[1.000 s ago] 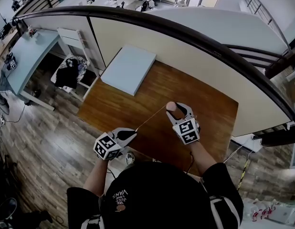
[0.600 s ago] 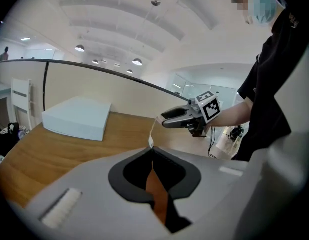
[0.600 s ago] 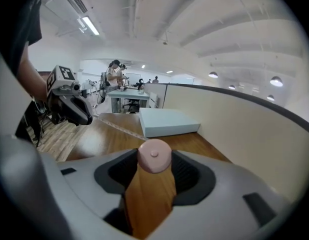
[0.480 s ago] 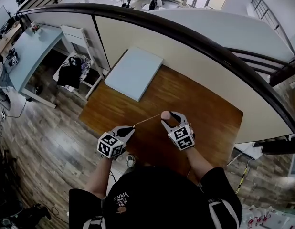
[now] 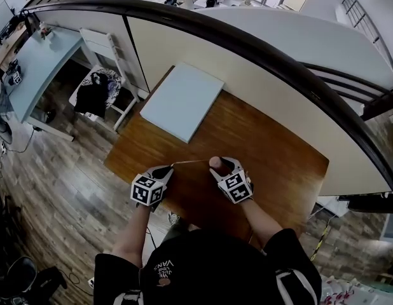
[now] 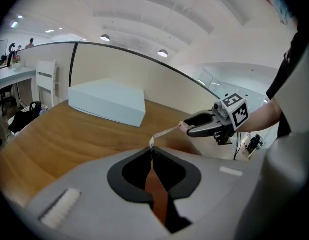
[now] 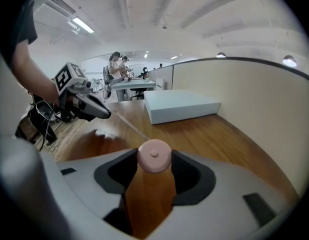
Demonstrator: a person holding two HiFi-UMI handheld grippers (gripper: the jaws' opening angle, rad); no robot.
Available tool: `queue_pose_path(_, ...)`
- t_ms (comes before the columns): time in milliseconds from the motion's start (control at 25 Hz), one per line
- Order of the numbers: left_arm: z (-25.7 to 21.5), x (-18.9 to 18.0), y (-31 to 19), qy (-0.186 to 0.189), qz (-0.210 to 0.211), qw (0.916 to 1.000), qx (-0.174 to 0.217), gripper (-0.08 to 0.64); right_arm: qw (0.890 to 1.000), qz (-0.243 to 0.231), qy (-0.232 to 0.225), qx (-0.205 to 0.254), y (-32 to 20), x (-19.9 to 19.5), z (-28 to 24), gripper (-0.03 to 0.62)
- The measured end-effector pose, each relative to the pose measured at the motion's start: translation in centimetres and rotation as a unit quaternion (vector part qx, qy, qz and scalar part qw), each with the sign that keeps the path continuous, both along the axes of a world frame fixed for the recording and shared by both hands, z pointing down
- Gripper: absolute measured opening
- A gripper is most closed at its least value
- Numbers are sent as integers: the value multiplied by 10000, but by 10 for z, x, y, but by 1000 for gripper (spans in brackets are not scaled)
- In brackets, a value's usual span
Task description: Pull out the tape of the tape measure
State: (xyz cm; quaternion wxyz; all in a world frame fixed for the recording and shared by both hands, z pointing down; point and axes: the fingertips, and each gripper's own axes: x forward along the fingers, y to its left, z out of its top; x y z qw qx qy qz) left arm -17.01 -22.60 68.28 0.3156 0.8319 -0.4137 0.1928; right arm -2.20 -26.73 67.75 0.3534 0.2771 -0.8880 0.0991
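1. The right gripper had its fingers clenched on the tape measure, a small round pink case. The case sat squeezed between the dark pads with its flat face and centre button turned toward that gripper's camera.
2. The left gripper had its fingers shut tight on the free end of the tape. The fingertips met with only the thin strip pinched between them.
3. The tape ran as a short, pale, nearly straight line from the left fingertips across to the case in the right gripper. In the left gripper view its printed marks showed faintly, too small to read.
4. Both grippers were held side by side in the air over the near edge of the wooden tabletop. The left one was over the near left corner and the right one a little further in, each tilted downward.
5. A flat pale blue box lay on the far left part of the tabletop, well apart from both grippers.
6. A cream partition with a dark curved rail along its top stood along the far side of the tabletop.
7. To the left, on the plank floor, stood a white chair with dark clothing on its seat. Beside it was a pale desk.
8. The person's black cap filled the bottom of the head view, with both bare forearms reaching forward to the grippers.
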Motion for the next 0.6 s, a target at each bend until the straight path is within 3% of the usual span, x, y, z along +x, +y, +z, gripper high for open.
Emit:
queue_pose_path(480, 36, -13, -29, -643, 61, 9953, -723, 27, 9987, 37, 187, -479, -10, -8, 36, 212)
queue_pose_path(600, 41, -15, -31, -753, 45, 9938, -822, 122, 9986, 77, 226, -476, -13, -7, 39, 212)
